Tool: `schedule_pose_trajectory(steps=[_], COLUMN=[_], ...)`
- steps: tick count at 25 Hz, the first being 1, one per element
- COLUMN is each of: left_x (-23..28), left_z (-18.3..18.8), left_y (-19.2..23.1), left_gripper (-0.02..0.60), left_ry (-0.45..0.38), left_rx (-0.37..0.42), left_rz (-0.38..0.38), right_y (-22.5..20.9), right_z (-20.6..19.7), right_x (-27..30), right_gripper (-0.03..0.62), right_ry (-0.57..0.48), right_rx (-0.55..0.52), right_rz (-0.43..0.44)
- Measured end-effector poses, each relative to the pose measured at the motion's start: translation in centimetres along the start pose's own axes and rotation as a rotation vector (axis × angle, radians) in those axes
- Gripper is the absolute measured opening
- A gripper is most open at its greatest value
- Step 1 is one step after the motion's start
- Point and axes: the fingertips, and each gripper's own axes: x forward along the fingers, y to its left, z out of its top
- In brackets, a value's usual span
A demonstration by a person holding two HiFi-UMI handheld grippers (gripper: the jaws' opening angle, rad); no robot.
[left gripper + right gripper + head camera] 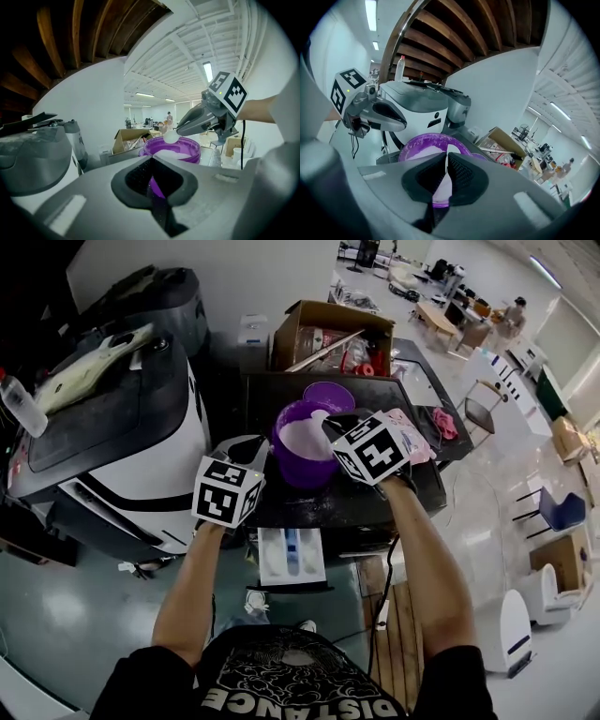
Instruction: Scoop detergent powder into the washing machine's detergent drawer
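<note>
1. The left gripper (266, 446) had its jaws pinched tight on the near wall of the purple tub (302, 463). Purple showed in the narrow slit between them in its own view (157, 183).
2. The right gripper (328, 421) was clamped on the thin handle of a white scoop (449, 157), its jaws almost touching.
3. The scoop's bowl (171, 136) stuck out just past the right gripper's tips (180, 131). It was heaped with white and hung right above the detergent powder (305, 437) in the tub.
4. The tub sat between the two grippers, on the dark top of the washing machine (323, 504).
5. The detergent drawer (291, 557) stood pulled out below both grippers, nearer the person, between the forearms and well apart from the scoop.
</note>
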Motion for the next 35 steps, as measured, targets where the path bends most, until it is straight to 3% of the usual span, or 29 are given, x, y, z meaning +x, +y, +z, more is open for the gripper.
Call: schedule_pose_trajectory(steps=[12,35], left_x=[2.2,4.2], left_z=[-0.1,-0.4], left_y=[1.4,2.8], left_gripper=[0.005,0.005], left_ry=[-0.013,-0.014], left_rx=[-0.002,0.04], left_rz=[-0.082,-0.191], right_y=[-0.5,-0.7], right_z=[-2.1,-3.0], right_x=[4.0,6.8], right_gripper=[0.035,0.035], right_ry=[0.208,0.386], right_rx=[-0.065,-0.224], right_rz=[-0.018,-0.111])
